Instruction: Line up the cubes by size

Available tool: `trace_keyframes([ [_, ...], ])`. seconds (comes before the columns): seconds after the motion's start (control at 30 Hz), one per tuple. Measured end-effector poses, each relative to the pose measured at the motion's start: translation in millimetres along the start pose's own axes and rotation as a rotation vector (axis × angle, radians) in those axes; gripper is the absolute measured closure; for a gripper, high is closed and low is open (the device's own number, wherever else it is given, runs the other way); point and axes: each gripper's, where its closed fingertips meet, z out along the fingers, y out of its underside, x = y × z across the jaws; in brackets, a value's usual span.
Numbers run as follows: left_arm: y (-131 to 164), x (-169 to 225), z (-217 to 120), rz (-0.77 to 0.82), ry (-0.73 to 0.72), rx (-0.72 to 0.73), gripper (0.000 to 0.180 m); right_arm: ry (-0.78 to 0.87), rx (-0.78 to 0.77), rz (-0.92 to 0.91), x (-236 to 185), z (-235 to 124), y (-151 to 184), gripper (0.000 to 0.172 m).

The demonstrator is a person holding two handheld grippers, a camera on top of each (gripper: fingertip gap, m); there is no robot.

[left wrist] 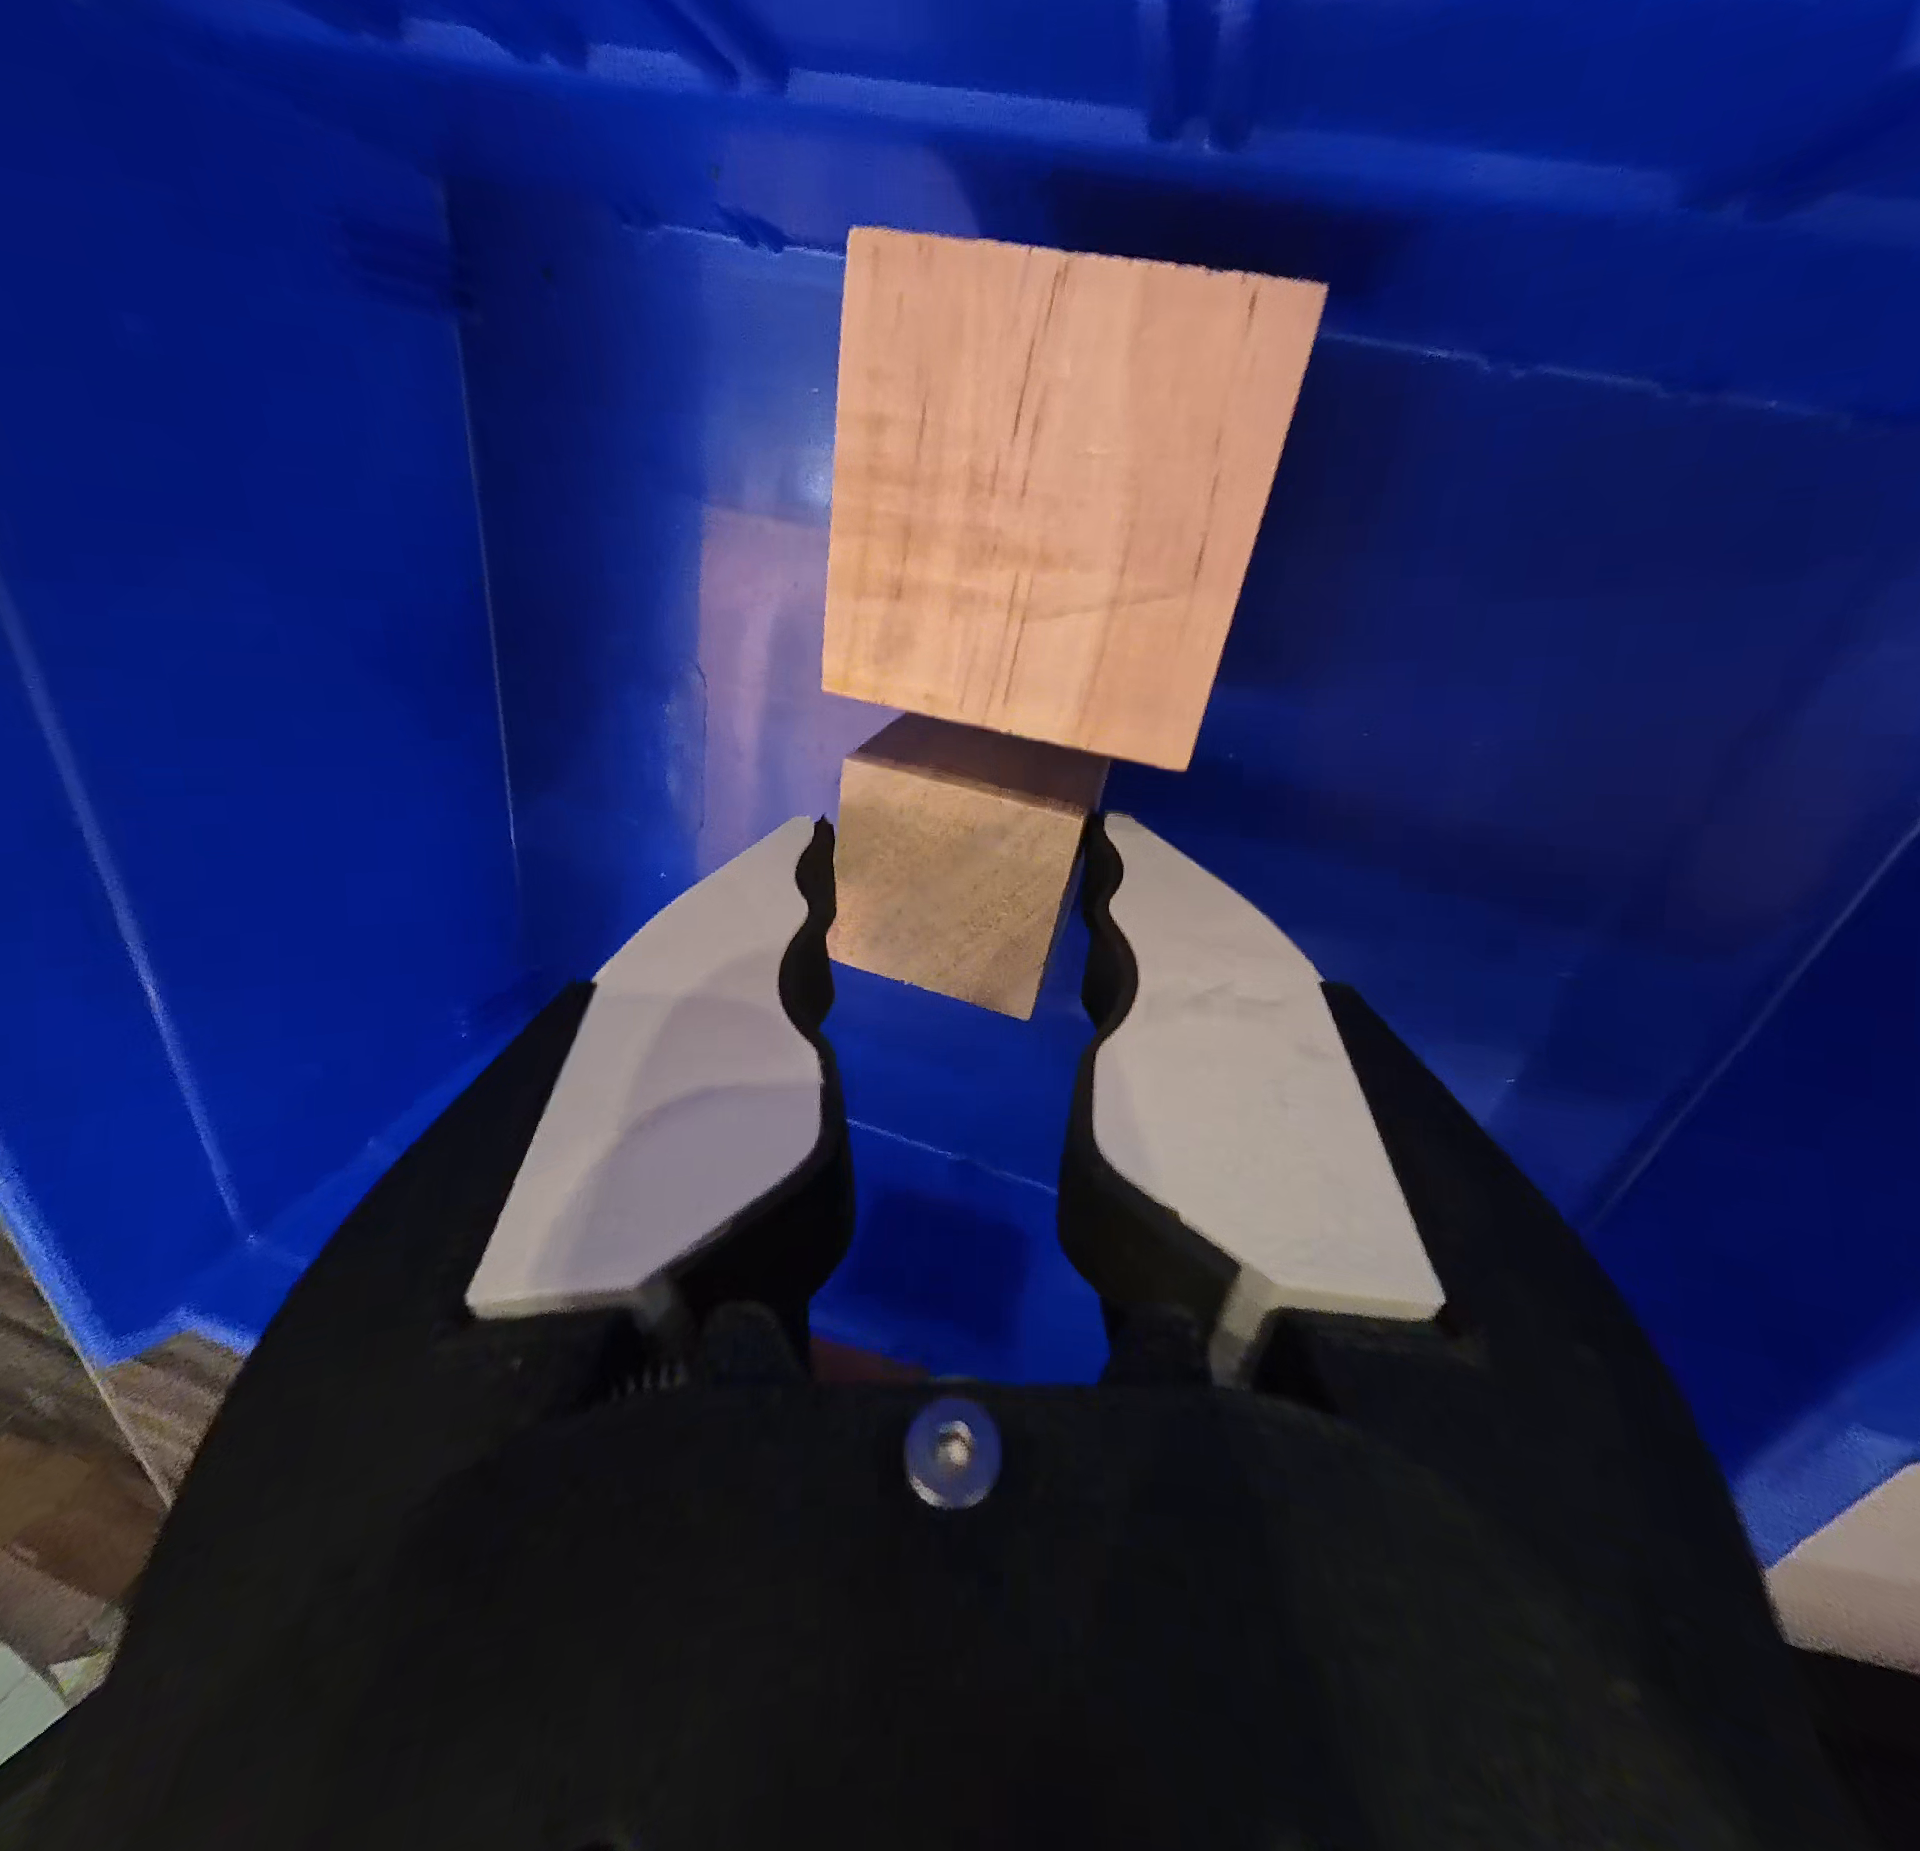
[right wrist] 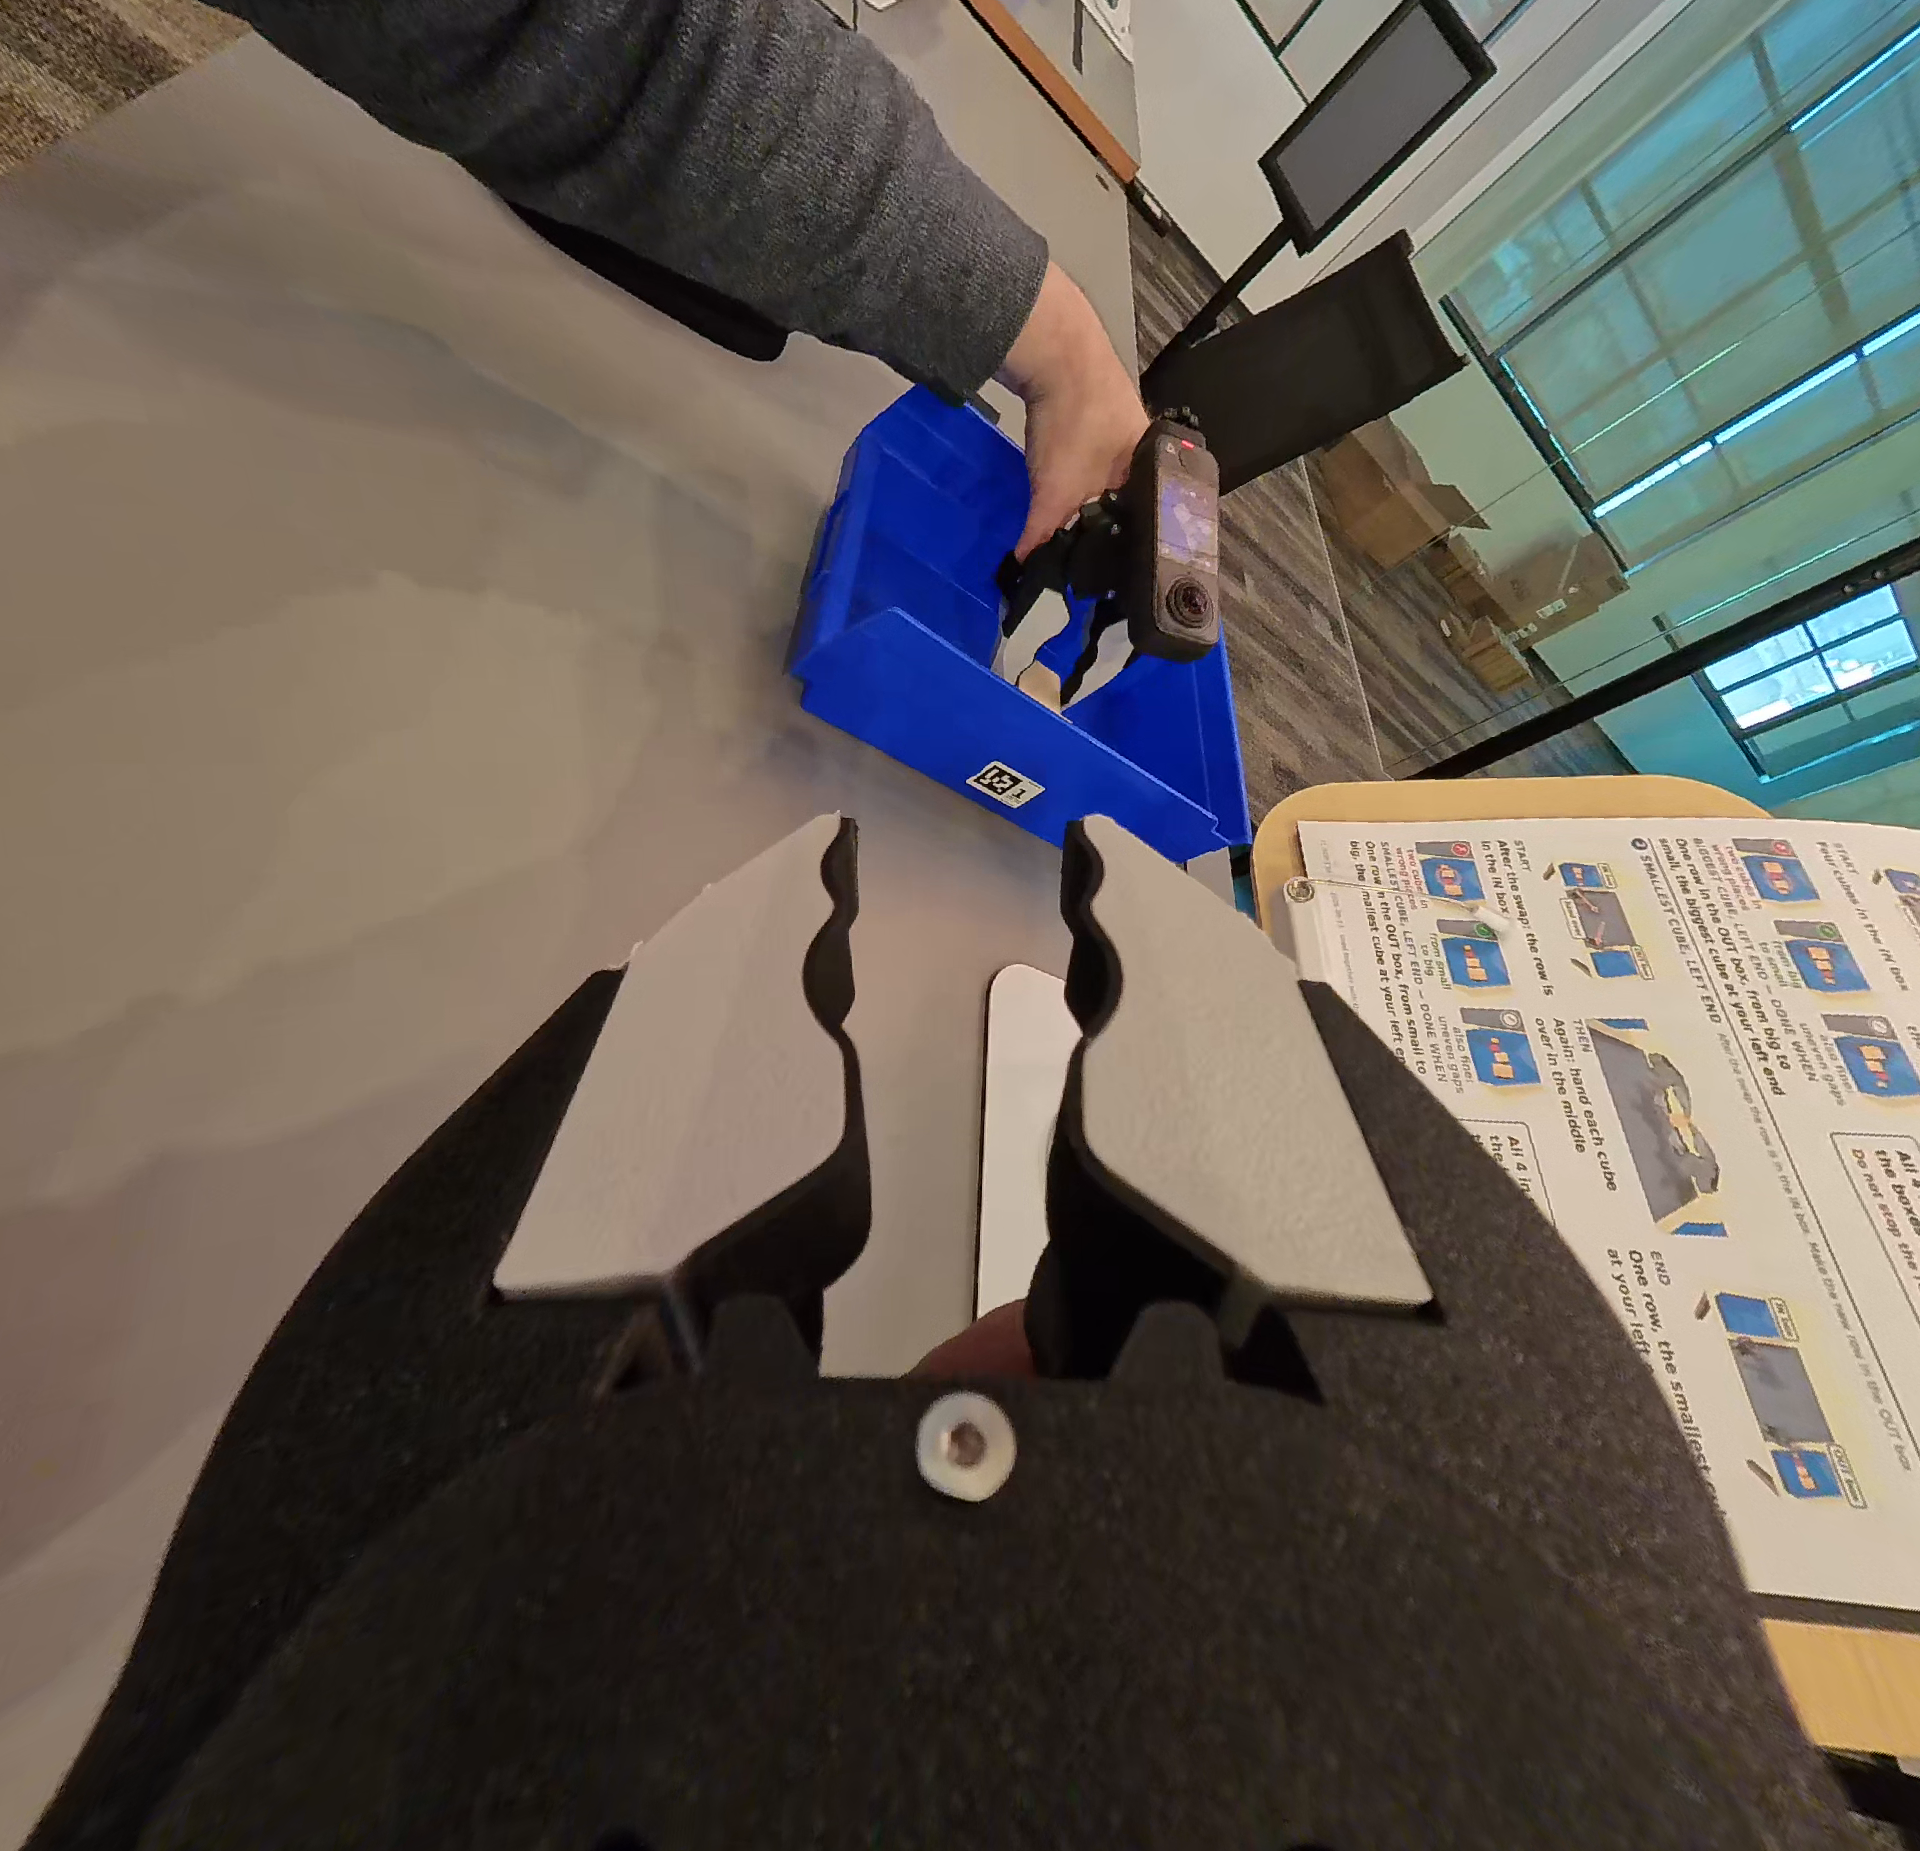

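Note:
In the left wrist view, my left gripper (left wrist: 956,835) reaches into a blue bin (left wrist: 312,554). A small wooden cube (left wrist: 951,887) stands between its fingertips, turned a little askew. The left pad is at the cube's edge, and a sliver of room shows along the right pad, so the jaws are open around it. A large, lighter wooden cube (left wrist: 1060,492) lies just beyond and touches the small one. The right wrist view shows the bin (right wrist: 935,700) and the left gripper (right wrist: 1060,658) in it from afar. My right gripper (right wrist: 961,845) is open and empty over the grey table (right wrist: 364,606).
A person's hand (right wrist: 1070,430) and grey sleeve (right wrist: 675,108) hold the left gripper. A printed sheet (right wrist: 1610,1126) lies on a tan board (right wrist: 1288,845) at the right. A white flat item (right wrist: 1018,1126) lies under my right gripper. The bin walls stand close around the left gripper. The left gripper's tips are roughly 45 cm from the right gripper's.

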Motion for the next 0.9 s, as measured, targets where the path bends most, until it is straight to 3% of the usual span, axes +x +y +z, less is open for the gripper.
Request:
trace_keyframes([
  [0.2, -1, -7, -23, -0.055, -0.097, 0.104, 0.135, 0.024, 0.001, 0.001, 5, -1, 1, 0.134],
  [0.4, -19, -11, -100, -0.148, -0.289, 0.396, 0.135, 0.102, 0.034, 0.014, 19, -2, -5, 0.132],
  [0.67, -116, 45, -232, -0.02, -0.487, 0.889, 0.136, 0.238, 0.155, 0.022, 37, 1, -34, 0.129],
  [0.9, -209, 121, -312, 0.184, -0.474, 1.276, 0.136, 0.275, 0.23, 0.019, 36, 6, -53, 0.122],
])
